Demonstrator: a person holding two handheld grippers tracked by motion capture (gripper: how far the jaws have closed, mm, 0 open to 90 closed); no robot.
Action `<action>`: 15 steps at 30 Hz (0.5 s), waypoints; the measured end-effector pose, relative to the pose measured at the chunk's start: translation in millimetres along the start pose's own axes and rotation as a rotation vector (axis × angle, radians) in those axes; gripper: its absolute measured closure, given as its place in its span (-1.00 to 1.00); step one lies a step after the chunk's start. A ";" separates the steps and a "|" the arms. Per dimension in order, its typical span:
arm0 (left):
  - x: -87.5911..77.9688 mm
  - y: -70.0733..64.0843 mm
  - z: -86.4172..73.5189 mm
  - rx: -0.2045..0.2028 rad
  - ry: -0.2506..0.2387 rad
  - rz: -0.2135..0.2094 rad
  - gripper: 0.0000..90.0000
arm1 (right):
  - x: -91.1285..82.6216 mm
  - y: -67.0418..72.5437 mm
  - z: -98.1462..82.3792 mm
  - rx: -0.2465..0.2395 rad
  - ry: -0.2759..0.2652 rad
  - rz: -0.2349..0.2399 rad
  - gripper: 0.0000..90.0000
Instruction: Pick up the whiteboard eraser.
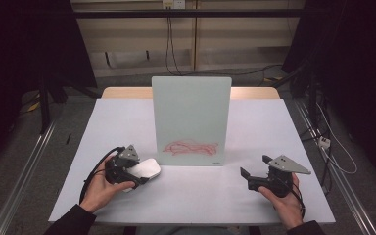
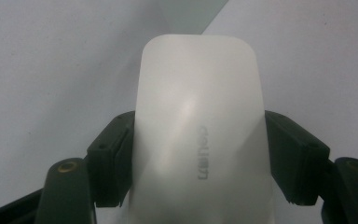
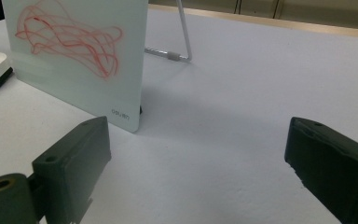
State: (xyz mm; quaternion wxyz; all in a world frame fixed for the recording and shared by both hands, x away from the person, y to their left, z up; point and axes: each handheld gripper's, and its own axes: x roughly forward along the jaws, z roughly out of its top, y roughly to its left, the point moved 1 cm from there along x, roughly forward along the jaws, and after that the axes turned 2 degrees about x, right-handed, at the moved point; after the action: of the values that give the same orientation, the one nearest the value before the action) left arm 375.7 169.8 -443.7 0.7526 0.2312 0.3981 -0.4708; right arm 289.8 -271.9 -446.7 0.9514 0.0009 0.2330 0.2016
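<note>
A small glass whiteboard (image 1: 191,112) stands upright at the middle of the table, with a red scribble (image 1: 190,147) low on its face. In the right gripper view the board (image 3: 81,79) and its scribble (image 3: 67,37) are at the upper left. To the board's lower left lies a white eraser block (image 1: 147,169), and my left gripper (image 1: 139,172) is shut on it. The left gripper view has both black pads (image 2: 114,158) pressed on the eraser's (image 2: 198,116) sides. My right gripper (image 1: 254,166) rests at the front right, open (image 3: 200,163), with nothing between its jaws.
The table (image 1: 117,122) has a white cover, with a wooden edge at the back. A metal wire stand (image 3: 184,35) props the board from behind. Cables and metal floor rails run beside the table on both sides.
</note>
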 end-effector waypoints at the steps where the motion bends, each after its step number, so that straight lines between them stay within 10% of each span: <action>1: -0.6 0.4 -0.1 0.002 0.000 0.000 -0.31 | 0.0 0.1 0.0 0.000 0.000 0.000 -0.85; 15: -10.0 -1.3 0.1 0.011 -0.053 0.001 -0.31 | 0.2 0.1 0.3 -0.003 -0.001 -0.001 -0.85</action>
State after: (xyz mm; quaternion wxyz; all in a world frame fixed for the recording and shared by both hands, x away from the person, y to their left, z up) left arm 372.2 174.4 -435.5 0.7619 0.2228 0.3754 -0.4785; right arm 290.1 -271.7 -446.5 0.9515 -0.0006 0.2323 0.2016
